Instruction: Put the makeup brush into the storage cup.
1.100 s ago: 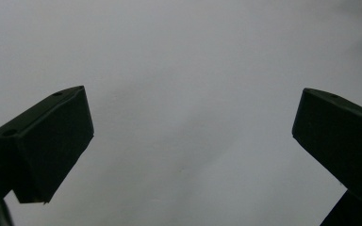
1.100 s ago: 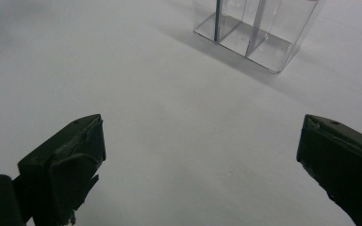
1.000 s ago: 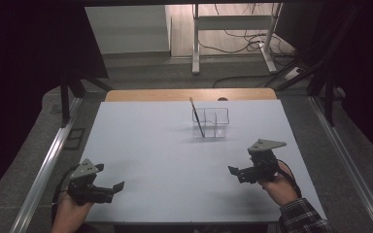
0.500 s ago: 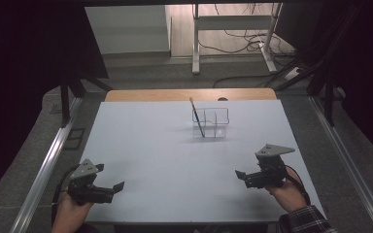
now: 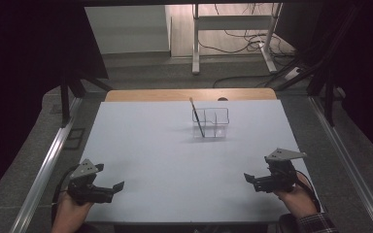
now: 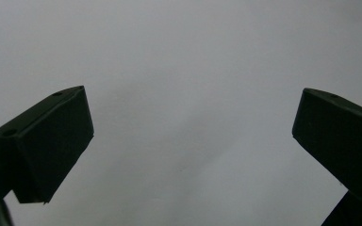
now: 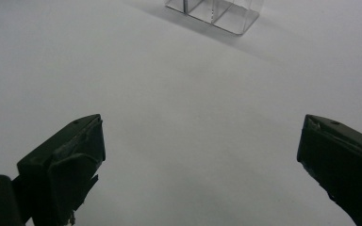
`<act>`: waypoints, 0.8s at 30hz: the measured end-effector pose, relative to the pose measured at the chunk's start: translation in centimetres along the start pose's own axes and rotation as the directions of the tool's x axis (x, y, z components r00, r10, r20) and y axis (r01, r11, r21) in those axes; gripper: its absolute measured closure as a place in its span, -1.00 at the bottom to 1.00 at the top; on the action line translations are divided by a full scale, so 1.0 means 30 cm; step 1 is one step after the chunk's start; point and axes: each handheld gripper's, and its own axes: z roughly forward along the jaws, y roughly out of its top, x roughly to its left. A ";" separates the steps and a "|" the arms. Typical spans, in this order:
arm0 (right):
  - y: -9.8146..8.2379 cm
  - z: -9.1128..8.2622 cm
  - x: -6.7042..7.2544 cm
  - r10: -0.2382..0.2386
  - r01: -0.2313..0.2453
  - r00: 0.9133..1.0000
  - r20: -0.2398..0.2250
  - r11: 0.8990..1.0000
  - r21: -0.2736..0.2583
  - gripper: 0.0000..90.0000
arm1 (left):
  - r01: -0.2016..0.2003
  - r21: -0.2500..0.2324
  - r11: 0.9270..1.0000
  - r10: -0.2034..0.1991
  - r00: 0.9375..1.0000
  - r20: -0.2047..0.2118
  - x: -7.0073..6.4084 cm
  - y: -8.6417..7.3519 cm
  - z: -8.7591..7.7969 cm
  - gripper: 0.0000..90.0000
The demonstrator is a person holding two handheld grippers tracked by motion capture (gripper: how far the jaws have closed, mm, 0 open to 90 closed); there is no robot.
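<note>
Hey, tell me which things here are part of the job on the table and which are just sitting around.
Part of the job:
- clear divided holder far across the white table
- thin dark stick leaning in its left compartment
- left tongs, open, holding nothing
- right tongs, open, holding nothing

Just sitting around:
- white stand on the floor beyond the table
- loose cables beside it

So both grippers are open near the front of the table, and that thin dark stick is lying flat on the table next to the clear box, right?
Not quite: the thin dark stick isn't lying flat. The high view shows it standing tilted inside the clear box. Both the left gripper and the right gripper are open near the table's front.
</note>
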 end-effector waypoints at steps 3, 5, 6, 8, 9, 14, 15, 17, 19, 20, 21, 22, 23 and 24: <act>-0.009 -0.011 -0.005 0.002 -0.002 1.000 0.006 1.000 0.003 -0.97 | 0.000 0.001 1.000 0.000 1.000 0.000 0.000 0.000 0.000 -1.00; -0.015 -0.017 -0.009 0.002 -0.002 1.000 0.012 1.000 0.007 -0.97 | 0.000 0.001 1.000 0.000 1.000 0.000 0.000 0.000 0.000 -1.00; -0.019 -0.020 -0.010 0.003 -0.003 1.000 0.018 1.000 0.009 -0.97 | 0.000 0.002 1.000 0.000 1.000 0.000 0.000 0.000 0.001 -1.00; -0.026 -0.027 -0.016 0.004 -0.004 1.000 0.021 1.000 0.010 -0.97 | -0.001 0.004 1.000 0.001 1.000 0.000 0.000 0.000 0.001 -1.00; -0.029 -0.031 -0.018 0.006 -0.006 1.000 0.024 1.000 0.012 -0.97 | -0.001 0.004 1.000 0.001 1.000 0.000 0.000 0.000 0.001 -1.00; -0.045 -0.050 -0.029 0.016 -0.017 0.999 0.034 1.000 0.011 -0.97 | 0.000 0.004 1.000 0.000 1.000 -0.001 0.000 0.000 0.002 -1.00; -0.049 -0.054 -0.031 0.018 -0.018 0.999 0.038 1.000 0.011 -0.97 | 0.000 0.004 1.000 0.000 1.000 -0.001 0.000 0.000 0.002 -1.00; -0.055 -0.060 -0.035 0.016 -0.017 0.999 0.043 1.000 0.014 -0.97 | 0.000 0.005 1.000 0.000 1.000 -0.001 0.000 0.000 0.002 -1.00; -0.059 -0.066 -0.038 0.021 -0.022 0.999 0.047 1.000 0.009 -0.97 | 0.000 0.005 1.000 0.000 1.000 -0.001 0.000 0.000 0.003 -1.00; -0.060 -0.071 -0.040 0.023 -0.024 0.999 0.047 1.000 0.006 -0.97 | 0.000 0.005 1.000 0.000 1.000 -0.001 0.000 0.000 0.003 -1.00; -0.061 -0.074 -0.041 0.024 -0.024 0.998 0.050 1.000 0.002 -0.97 | -0.001 0.007 1.000 0.001 1.000 -0.001 0.000 0.000 0.003 -1.00; -0.063 -0.077 -0.042 0.024 -0.024 0.998 0.054 1.000 0.002 -0.97 | -0.001 0.007 1.000 0.001 1.000 -0.001 0.000 0.000 0.003 -1.00; -0.064 -0.080 -0.043 0.022 -0.022 0.998 0.060 1.000 0.002 -0.97 | -0.001 0.007 1.000 0.001 1.000 0.000 0.000 0.000 0.003 -1.00; -0.066 -0.082 -0.044 0.019 -0.019 0.998 0.062 1.000 0.001 -0.97 | -0.001 0.008 1.000 0.001 1.000 0.000 0.000 0.000 0.003 -1.00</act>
